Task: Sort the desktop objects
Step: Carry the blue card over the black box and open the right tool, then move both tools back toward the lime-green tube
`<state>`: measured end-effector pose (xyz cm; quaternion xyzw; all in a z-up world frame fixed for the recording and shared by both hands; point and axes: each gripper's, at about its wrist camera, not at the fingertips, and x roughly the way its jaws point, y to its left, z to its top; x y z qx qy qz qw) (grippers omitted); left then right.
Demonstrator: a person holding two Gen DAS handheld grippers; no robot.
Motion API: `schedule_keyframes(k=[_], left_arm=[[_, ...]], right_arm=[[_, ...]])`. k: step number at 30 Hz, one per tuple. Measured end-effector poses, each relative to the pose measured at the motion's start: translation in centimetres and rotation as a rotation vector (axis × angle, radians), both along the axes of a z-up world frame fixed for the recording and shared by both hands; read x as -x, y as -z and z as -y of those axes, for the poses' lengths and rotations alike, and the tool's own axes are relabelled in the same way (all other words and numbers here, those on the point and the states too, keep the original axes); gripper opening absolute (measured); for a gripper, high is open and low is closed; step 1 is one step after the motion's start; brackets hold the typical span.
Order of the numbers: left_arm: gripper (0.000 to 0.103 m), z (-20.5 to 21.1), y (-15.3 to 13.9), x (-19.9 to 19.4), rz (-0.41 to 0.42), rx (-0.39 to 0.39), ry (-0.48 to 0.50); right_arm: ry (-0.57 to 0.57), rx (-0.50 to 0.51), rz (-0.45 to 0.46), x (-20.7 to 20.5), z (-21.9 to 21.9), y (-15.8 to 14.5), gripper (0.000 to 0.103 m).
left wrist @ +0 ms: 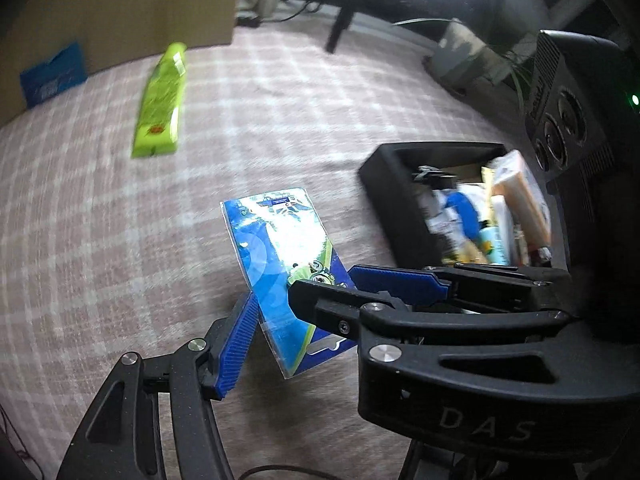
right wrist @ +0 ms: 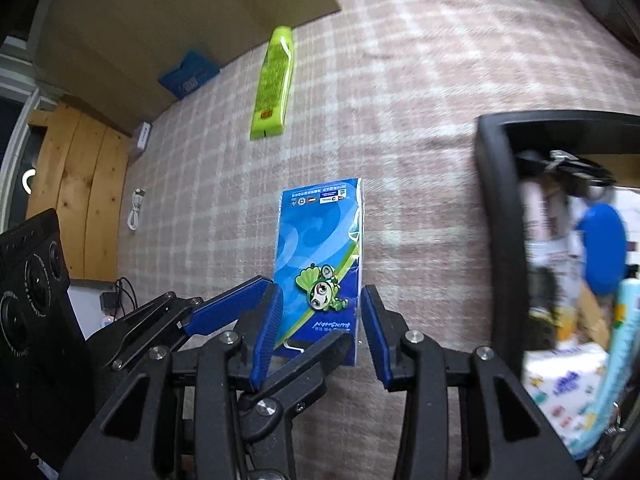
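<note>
Both grippers meet at one blue tissue packet over a pink-and-white checked cloth.

The checked cloth (right wrist: 420, 80) covers the bench; a large brown cardboard box (right wrist: 168, 12) stands at its far edge with a blue card (right wrist: 188, 74) leaning on it, and pale wooden planks (right wrist: 76, 184) and a white coiled cable (right wrist: 136, 210) lie off to the side. The glossy blue tissue packet with a green cartoon figure (right wrist: 320, 264) sits between the right gripper (right wrist: 320, 332) jaws, part open and pressing its two long edges. The left gripper (left wrist: 296, 304) jaws stand wider around the same packet; whether they press it cannot be told. A lime-green tube (right wrist: 274, 84) lies well apart, further back. A black plastic bin (right wrist: 496, 200) beside the packet holds blurred packets, cut off by the frame edge.
</note>
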<state>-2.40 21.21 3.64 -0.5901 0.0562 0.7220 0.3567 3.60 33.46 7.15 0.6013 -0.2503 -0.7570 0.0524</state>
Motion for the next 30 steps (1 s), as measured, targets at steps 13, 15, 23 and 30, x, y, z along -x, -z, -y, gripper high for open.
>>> schedule_keyframes(k=[13, 15, 23, 30], left_arm=[[0.06, -7.8, -5.6, -4.5, -0.077, -0.069, 0.197], [0.06, -9.1, -6.0, -5.1, -0.082, -0.076, 0.222], [0.06, -13.0, -7.3, -7.4, -0.074, -0.086, 0.302], [0.06, -12.1, -7.3, -7.3, -0.091, -0.06, 0.264]], right_arm=[[0.157, -0.035, -0.068, -4.8, -8.8, -5.1, 0.04], [0.189, -0.046, -0.074, -5.7, -10.1, -5.6, 0.04], [0.264, -0.073, -0.08, -8.4, -13.6, -6.8, 0.044], [0.305, -0.083, -0.091, -9.2, -14.5, -7.1, 0.045]])
